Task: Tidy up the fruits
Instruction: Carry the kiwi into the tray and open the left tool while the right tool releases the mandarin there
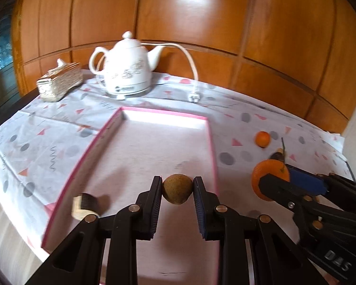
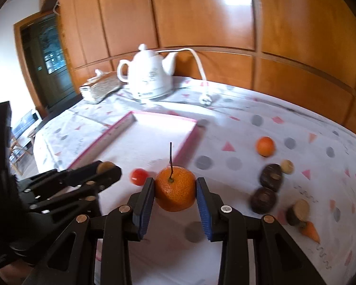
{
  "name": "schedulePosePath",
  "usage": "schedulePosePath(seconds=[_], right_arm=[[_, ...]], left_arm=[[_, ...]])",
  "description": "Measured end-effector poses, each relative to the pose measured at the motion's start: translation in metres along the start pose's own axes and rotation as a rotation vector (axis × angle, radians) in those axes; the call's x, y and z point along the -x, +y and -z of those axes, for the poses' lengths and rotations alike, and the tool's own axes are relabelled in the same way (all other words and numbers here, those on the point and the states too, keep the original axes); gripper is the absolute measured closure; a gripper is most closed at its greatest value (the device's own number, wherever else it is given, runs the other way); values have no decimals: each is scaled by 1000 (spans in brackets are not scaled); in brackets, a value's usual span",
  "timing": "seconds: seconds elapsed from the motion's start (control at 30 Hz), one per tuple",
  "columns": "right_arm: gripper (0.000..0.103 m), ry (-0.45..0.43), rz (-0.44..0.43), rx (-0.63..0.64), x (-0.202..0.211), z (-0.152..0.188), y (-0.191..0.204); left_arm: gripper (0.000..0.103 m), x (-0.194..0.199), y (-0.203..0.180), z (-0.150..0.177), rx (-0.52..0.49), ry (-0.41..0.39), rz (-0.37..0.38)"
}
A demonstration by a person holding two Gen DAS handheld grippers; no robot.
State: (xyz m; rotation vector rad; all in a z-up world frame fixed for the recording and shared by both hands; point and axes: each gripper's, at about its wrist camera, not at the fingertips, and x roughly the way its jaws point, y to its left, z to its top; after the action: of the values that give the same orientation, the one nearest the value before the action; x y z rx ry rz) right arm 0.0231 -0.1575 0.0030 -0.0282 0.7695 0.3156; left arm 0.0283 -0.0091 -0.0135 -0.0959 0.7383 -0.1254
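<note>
Fruits, two of them held: a small, round, brownish-tan fruit (image 1: 177, 189) with a matt, speckled skin is clamped between the pads of the left tongs (image 1: 178, 190), above the pink-rimmed shallow tray (image 1: 140, 111); a mandarin (image 2: 175, 188) with pitted orange peel and a thin upright stem is clamped in the right tongs (image 2: 175, 190), just beyond the tray's right rim. Ahead and to the right of the right tongs, a second, smaller mandarin (image 2: 265, 146) lies on the cloth; just left of them lies a small red fruit (image 2: 139, 176). To their right are dark round pieces (image 2: 270, 177), blurred. The table carries a white cloth (image 1: 237, 123) printed with grey dots and pink triangles. Beyond the tray stand a white ceramic electric kettle (image 1: 128, 68) with its cord, and a tissue box (image 1: 59, 80). Wooden wall panels (image 1: 201, 23) close the background.
</note>
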Motion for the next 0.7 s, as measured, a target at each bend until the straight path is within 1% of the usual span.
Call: schedulePosePath(seconds=[0.13,0.27,0.37,0.47,0.57,0.6,0.67,0.7], right_arm=[[68,16,-45,3,-10,-4,18],[68,41,-90,-24,-22,-6,30],[68,59,-93,-28,-29,-6,34],[68,65,-108,-40,-31,-5,38],[67,79,-129,-43,-35,-2,43],[67,83,-134,-41,-37,-2,45],[64,102,-150,-37,-41,0,49],[64,102,-150,-33,-41,0,50]], left_arm=[[76,-4,28,-2,47,10,-50],[76,-10,54,-4,95,19,-83],[76,-14,69,-6,130,23,-100],[76,-16,73,-7,143,23,-107],[75,-20,70,-8,134,29,-105],[69,-21,69,-8,133,32,-108],[50,-19,68,-8,138,25,-123],[47,-18,68,-8,139,20,-141]])
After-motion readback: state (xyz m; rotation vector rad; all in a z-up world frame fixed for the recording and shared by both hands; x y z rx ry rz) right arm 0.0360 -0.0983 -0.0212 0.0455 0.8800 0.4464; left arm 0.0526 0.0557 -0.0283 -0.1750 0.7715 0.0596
